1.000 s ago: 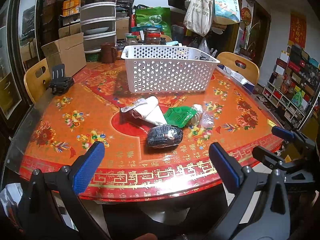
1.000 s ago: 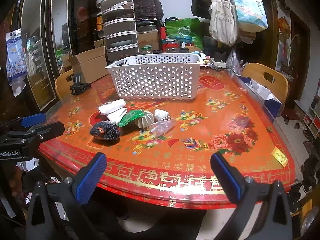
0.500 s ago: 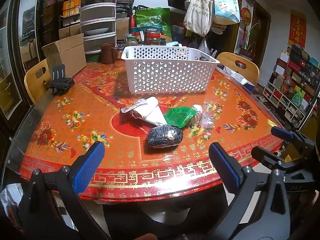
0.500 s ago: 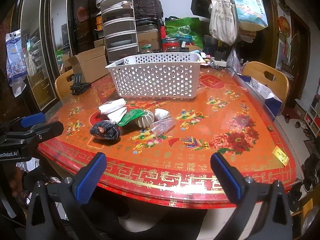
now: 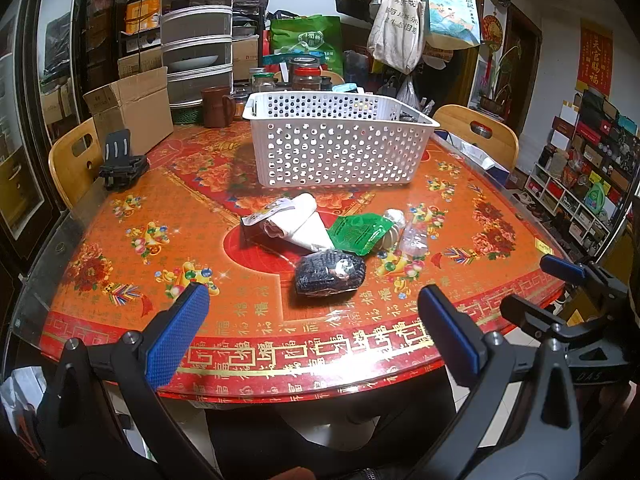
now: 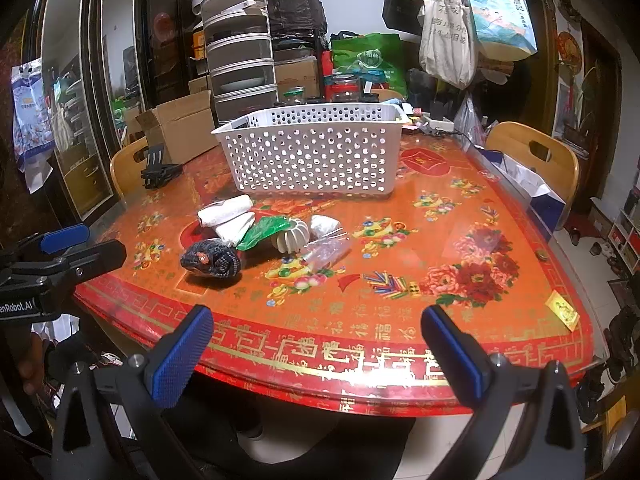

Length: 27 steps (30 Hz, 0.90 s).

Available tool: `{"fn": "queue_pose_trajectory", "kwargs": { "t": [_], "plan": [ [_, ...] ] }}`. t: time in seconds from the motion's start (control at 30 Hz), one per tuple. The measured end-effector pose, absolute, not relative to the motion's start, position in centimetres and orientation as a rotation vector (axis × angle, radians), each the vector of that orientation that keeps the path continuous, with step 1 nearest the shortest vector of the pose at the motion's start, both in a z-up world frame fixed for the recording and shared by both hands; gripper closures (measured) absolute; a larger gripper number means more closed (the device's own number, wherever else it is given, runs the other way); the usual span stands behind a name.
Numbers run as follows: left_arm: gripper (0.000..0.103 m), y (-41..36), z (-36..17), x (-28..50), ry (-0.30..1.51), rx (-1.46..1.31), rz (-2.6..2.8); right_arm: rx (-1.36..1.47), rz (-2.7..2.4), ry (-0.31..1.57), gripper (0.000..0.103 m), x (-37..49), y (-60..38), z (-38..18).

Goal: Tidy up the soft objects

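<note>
A white perforated basket (image 5: pixel 340 144) (image 6: pixel 312 152) stands at the far middle of the red patterned table (image 5: pixel 120 248). In front of it lie a dark knitted soft toy (image 5: pixel 330 271) (image 6: pixel 211 259), a rolled white cloth (image 5: pixel 298 224) (image 6: pixel 228 216), a green packet (image 5: pixel 358 232) (image 6: pixel 264 230), a white ribbed round object (image 6: pixel 290 236) and a clear plastic bag (image 5: pixel 414 236) (image 6: pixel 326 250). My left gripper (image 5: pixel 312 336) is open and empty at the table's near edge, short of the toy. My right gripper (image 6: pixel 316 348) is open and empty at the near edge too.
A cardboard box (image 5: pixel 132 108), a brown mug (image 5: pixel 216 106), jars and stacked drawers (image 5: pixel 198 36) crowd the far side. A black phone stand (image 5: pixel 120 164) sits at the left edge. Wooden chairs (image 5: pixel 476 132) stand around the table. Each gripper shows at the other view's side.
</note>
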<state>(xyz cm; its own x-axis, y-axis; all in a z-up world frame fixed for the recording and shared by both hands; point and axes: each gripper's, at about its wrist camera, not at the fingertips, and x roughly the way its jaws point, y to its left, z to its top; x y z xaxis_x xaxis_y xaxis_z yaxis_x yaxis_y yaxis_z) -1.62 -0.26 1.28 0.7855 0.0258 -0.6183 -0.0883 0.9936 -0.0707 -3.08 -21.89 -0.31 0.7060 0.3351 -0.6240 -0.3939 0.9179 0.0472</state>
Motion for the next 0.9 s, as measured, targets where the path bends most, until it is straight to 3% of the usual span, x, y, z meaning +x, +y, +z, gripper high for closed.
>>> {"fn": "queue_pose_trajectory", "kwargs": {
  "t": [0.9],
  "plan": [
    [0.000, -0.26, 1.28, -1.58, 0.665, -0.098, 0.062, -0.089, 0.409, 0.687, 0.000, -2.92, -21.75, -0.75]
  ]
}}
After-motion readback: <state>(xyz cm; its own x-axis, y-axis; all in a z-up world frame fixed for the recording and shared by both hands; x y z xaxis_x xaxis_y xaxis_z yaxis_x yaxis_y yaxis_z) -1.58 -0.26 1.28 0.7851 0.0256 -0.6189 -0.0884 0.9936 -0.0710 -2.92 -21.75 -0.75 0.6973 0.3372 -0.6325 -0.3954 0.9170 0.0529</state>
